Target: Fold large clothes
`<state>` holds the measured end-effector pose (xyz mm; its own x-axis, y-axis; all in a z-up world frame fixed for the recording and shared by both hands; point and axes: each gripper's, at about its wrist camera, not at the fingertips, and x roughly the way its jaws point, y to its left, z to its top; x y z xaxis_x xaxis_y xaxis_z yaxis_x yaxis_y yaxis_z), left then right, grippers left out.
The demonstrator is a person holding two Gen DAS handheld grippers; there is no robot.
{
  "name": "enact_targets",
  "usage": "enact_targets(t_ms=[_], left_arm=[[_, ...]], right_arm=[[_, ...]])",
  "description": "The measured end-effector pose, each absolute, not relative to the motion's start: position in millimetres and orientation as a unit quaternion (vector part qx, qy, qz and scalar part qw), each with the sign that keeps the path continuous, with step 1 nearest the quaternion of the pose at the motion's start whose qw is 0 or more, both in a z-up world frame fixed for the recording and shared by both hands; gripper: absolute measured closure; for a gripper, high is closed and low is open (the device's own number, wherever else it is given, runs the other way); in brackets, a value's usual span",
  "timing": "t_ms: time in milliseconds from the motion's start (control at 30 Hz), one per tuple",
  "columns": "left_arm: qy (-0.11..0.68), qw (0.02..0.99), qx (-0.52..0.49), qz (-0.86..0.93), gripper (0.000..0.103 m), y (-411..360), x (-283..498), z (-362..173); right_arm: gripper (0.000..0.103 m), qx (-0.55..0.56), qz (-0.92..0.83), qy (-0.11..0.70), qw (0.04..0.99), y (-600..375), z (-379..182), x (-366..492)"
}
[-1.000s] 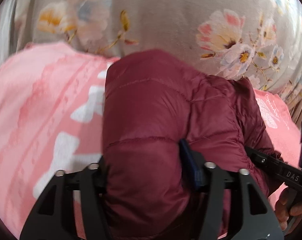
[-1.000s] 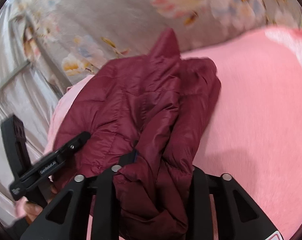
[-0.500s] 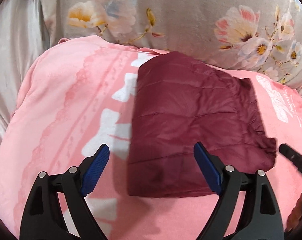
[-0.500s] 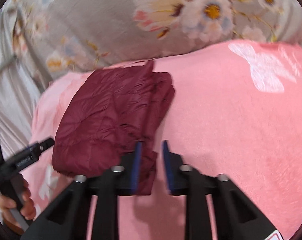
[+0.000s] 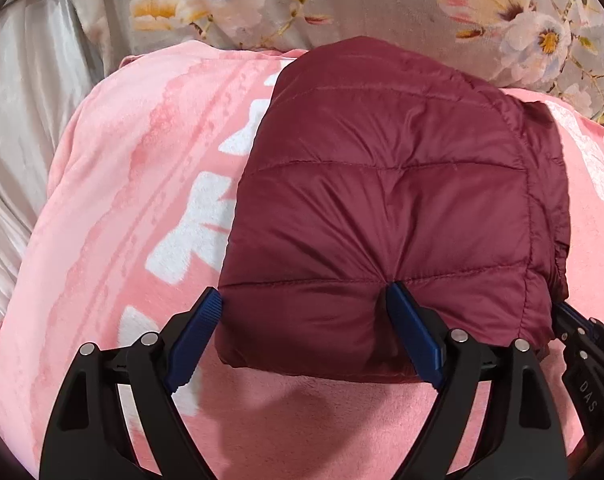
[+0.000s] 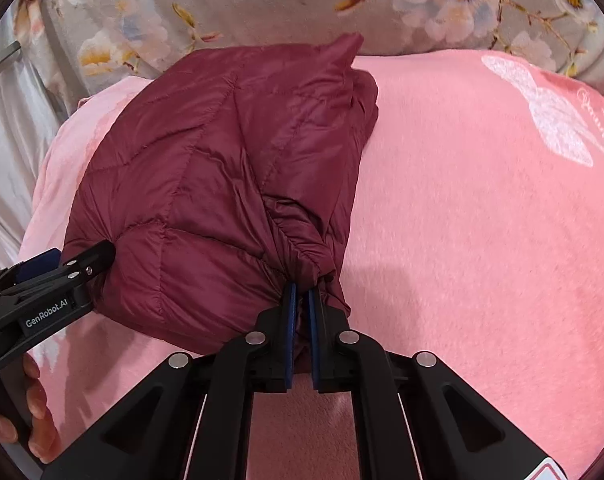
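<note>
Left gripper point(image 5: 304, 304): jaws spread wide, having just been opening; the near left corner of the folded jacket sits between them. The right blue pad point(image 5: 412, 330) presses a dent into the quilted top; the left pad stands at the jacket's left edge, contact uncertain.
Right gripper point(image 6: 299, 300): jaws nearly pressed together, having just been closing; pinching the gathered, elasticated cuff or hem at the jacket's near right corner.
Jacket point(image 5: 382, 200): maroon quilted puffer, folded into a compact bundle; lies directly ahead of both grippers, its near edge at their fingertips, the rest stretching away from them. A pointed flap rises at the far end in the right wrist view.
Blanket point(image 5: 121, 200): pink with white markings; beneath the jacket and both grippers.
Floral cloth point(image 6: 241, 4): grey, flower-printed; beyond the jacket's far end.
Hand point(image 6: 33, 412): holds the left gripper's handle, at the lower left of the right wrist view.
</note>
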<state>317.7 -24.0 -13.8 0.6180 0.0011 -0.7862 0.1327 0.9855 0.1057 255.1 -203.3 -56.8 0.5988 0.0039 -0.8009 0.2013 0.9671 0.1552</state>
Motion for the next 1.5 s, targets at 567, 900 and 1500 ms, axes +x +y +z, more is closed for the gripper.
enact_targets(t_ms=[567,900,1500], left_arm=[[0.403,0.91,0.093,-0.011,0.017,-31.5,309.6,-25.7],[0.396,0.918,0.029,-0.029,0.017,-13.1,278.2,-20.3],[0.35,0.935,0.038,-0.038,0.01,-34.3,157.7,6.0]], right_arm=[[0.099,0.062,-0.077,0.417,0.904,-188.3,-63.4,249.7],[0.081,0.075,-0.071,0.395,0.913,-189.5,-44.9,210.3],[0.047,0.071,-0.088,0.381,0.918,-180.2,-35.1,89.2]])
